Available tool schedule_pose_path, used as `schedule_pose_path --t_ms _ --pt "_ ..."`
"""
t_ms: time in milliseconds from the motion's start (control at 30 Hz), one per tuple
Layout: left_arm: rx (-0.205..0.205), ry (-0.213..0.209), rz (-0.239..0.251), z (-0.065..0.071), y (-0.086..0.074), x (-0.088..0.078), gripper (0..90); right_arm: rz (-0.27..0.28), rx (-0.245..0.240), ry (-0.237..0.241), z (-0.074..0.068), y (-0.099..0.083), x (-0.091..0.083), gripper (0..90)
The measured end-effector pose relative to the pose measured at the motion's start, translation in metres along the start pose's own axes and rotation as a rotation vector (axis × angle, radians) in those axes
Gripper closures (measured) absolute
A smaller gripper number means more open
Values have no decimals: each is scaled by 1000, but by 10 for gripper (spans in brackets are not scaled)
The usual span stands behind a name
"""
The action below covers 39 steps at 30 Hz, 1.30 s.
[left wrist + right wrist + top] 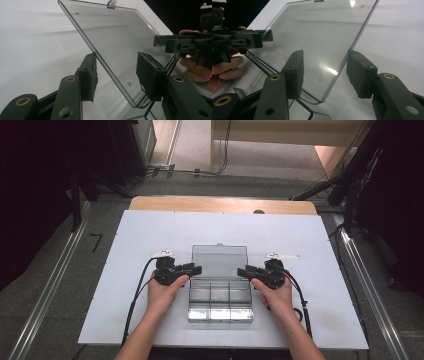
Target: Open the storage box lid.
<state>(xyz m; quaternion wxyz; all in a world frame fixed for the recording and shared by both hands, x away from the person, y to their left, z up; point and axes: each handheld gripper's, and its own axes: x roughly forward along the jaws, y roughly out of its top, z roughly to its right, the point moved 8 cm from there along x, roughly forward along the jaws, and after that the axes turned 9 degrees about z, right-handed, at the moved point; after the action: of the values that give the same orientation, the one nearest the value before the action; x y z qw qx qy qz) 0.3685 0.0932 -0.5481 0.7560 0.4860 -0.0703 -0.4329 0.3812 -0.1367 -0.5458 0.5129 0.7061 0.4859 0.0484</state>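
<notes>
The left gripper (196,268) and the right gripper (242,271) both have their jaws apart, and neither one is squeezing anything. Between the two grippers sits a clear plastic box (220,301) with little rooms inside, and its see-through lid (219,261) stands up, tipped back away from the person. In the left gripper view, the left edge of the lid (110,47) runs right through the gap between the jaws, but the black pads (147,75) do not press on it. In the right gripper view it is the same on the other edge of the lid (324,42), with the pads (359,73) a little way off on each side. So the lid looks like it is standing by itself now. What could go wrong? If a hand pulls away crooked, a pad may catch the thin edge and knock the lid down, or drag the light box across the white table (125,270). The lid could also drop shut if it is not tipped back far enough. The box is just in front of the person, with one hand (165,292) close on each side of it.
</notes>
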Motion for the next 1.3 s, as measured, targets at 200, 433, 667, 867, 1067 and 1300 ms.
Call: schedule_pose_path --t_ms 200,433,667,867,1067,1300 --pt "0 10 -17 -1 -2 0 465 -19 -2 -10 1 -1 -1 408" --pt "6 15 -11 1 1 -3 374 10 -8 -8 1 5 -7 356" --pt "53 1 15 7 6 -10 245 49 -67 18 -5 14 -16 290" --pt "107 -33 46 15 12 -17 176 63 -121 23 -11 21 -25 198" --pt "143 -69 62 22 14 -24 88 57 -186 73 -18 23 -34 81" --pt "205 -116 86 33 17 -33 12 55 -244 87 -25 25 -46 8"
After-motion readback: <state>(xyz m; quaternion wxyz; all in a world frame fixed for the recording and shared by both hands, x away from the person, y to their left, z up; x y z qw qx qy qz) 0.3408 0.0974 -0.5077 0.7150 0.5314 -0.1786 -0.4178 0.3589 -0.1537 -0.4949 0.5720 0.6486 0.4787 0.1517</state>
